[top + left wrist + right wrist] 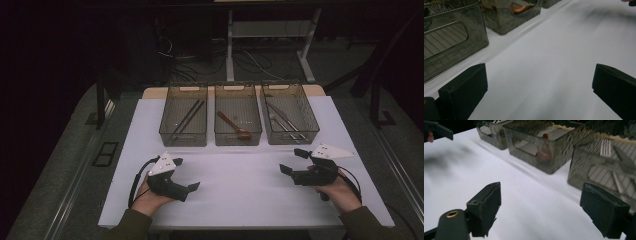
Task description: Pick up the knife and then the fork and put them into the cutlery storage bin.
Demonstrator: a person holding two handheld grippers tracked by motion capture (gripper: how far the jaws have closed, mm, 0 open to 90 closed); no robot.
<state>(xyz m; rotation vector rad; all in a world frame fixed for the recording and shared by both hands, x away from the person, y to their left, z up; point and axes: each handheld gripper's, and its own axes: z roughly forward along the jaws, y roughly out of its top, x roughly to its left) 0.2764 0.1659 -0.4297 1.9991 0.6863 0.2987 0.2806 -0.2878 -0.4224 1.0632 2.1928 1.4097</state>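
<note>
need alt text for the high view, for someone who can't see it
A person's hands hold the left gripper and right gripper, both open and empty, over a white table. Behind them stand three smoky bins in a row, holding chopsticks, a wooden spoon and metal cutlery.

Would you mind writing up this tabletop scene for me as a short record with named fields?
surface: white table
bins: three clear bins in a row at the far side
left bin: dark chopsticks
middle bin: wooden spoon
right bin: metal cutlery, with a fork among it
left gripper: open, nothing between the jaws, near the table's front left
right gripper: open, nothing between the jaws, near the table's front right
</note>
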